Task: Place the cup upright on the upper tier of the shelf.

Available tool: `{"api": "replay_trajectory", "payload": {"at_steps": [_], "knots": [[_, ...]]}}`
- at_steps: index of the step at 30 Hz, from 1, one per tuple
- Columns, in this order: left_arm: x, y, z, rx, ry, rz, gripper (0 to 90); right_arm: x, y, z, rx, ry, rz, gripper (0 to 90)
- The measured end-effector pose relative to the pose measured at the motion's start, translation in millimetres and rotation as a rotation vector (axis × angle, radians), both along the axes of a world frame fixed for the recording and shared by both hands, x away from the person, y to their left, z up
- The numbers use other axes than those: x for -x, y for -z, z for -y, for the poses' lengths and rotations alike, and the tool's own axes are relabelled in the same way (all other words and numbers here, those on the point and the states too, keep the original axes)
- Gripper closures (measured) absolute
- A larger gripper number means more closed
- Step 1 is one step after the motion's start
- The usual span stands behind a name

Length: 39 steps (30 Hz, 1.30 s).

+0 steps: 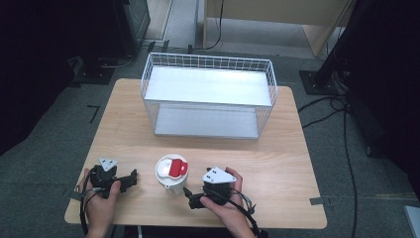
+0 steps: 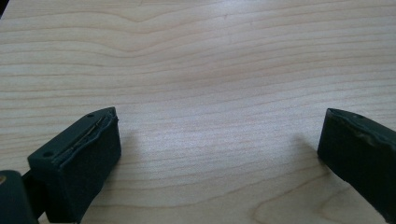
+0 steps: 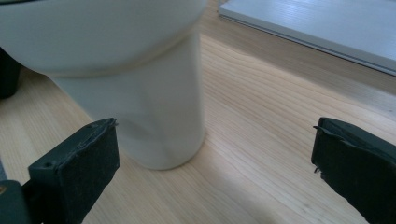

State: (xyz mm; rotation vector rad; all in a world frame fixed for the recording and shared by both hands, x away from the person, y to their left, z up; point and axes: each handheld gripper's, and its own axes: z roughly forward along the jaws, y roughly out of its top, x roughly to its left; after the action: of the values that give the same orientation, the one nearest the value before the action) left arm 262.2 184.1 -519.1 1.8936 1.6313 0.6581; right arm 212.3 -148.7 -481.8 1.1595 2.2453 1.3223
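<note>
A white cup with a white and red lid stands upright on the wooden table, near the front middle. My right gripper sits just right of the cup, open, jaws pointing toward it. In the right gripper view the cup's white body rises close ahead, left of centre, with nothing between the jaws. My left gripper rests on the table left of the cup, open, over bare wood.
A white wire rack with two white shelves stands at the back middle of the table; its lower shelf edge appears in the right gripper view. Cables and dark stands lie on the floor around the table.
</note>
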Motion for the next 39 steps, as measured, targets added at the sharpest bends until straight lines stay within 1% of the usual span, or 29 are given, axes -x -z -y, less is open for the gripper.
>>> {"api": "replay_trajectory", "payload": {"at_steps": [4, 9, 11, 14, 16, 19, 20, 22, 25, 30, 31, 33, 34, 35, 36, 37, 38, 39], "knots": [[0.0, 0.0, 0.0, 0.0, 0.001, 0.0, 0.0, 1.2, 0.2, -9.2, -0.024, -0.028, -0.006, 0.9], [0.0, 0.0, 0.0, 0.0, 0.001, 0.0, 0.0, 1.3, 0.5, -16.3, -0.035, -0.042, -0.003, 0.9], [0.0, -0.1, -0.1, -0.001, 0.002, -0.001, 0.0, 1.3, -0.1, -21.4, -0.051, -0.053, -0.005, 1.0], [0.0, 0.0, 0.1, 0.0, 0.002, 0.0, 0.0, 1.3, -0.8, -24.6, -0.056, -0.052, -0.002, 1.0], [0.0, 0.0, 0.1, 0.0, 0.003, 0.0, 0.0, 0.1, -1.3, -28.7, -0.07, -0.058, -0.002, 1.0], [0.0, 0.0, 0.2, 0.001, 0.003, 0.0, 0.0, 0.1, -1.6, -31.2, -0.074, -0.049, -0.005, 1.0], [0.0, 0.1, 0.2, 0.001, 0.003, 0.0, 0.0, 0.5, -1.6, -32.5, -0.073, -0.034, 0.002, 1.0], [0.0, 0.1, 0.2, 0.001, 0.004, 0.0, 0.0, 1.5, -1.9, -36.8, -0.076, -0.03, 0.019, 1.0], [0.0, 0.0, 0.1, 0.0, 0.005, -0.001, 0.0, 0.8, -1.6, -41.9, -0.102, -0.023, 0.009, 1.0], [0.0, -0.1, 0.1, 0.0, 0.007, -0.002, 0.0, -1.1, 0.4, -48.9, -0.106, -0.004, 0.01, 2.0], [0.0, 0.0, 0.1, 0.0, 0.007, -0.002, 0.0, -0.6, 1.4, -52.0, -0.108, 0.006, 0.02, 4.3], [0.0, 0.0, 0.1, 0.0, 0.007, -0.002, 0.0, 0.5, 2.5, -55.1, -0.107, 0.019, 0.032, 5.8], [0.0, 0.0, 0.1, 0.0, 0.007, -0.001, 0.0, 0.5, 2.5, -55.1, -0.107, 0.019, 0.032, 5.8], [0.0, 0.0, 0.1, 0.0, 0.008, -0.001, 0.0, 1.1, 3.9, -57.7, -0.109, 0.036, 0.043, 6.1], [0.0, 0.0, 0.1, 0.0, 0.008, -0.001, 0.0, 1.1, 3.9, -57.7, -0.109, 0.036, 0.043, 6.1], [0.0, 0.0, 0.1, 0.0, 0.008, -0.001, 0.0, 1.8, 5.4, -60.6, -0.117, 0.051, 0.054, 6.4], [0.0, 0.0, 0.1, 0.0, 0.008, -0.001, 0.0, 1.8, 5.4, -60.6, -0.117, 0.051, 0.054, 6.4], [0.0, 0.0, 0.1, 0.0, 0.008, -0.001, 0.0, 2.4, 6.7, -63.5, -0.123, 0.065, 0.06, 7.2]]}}
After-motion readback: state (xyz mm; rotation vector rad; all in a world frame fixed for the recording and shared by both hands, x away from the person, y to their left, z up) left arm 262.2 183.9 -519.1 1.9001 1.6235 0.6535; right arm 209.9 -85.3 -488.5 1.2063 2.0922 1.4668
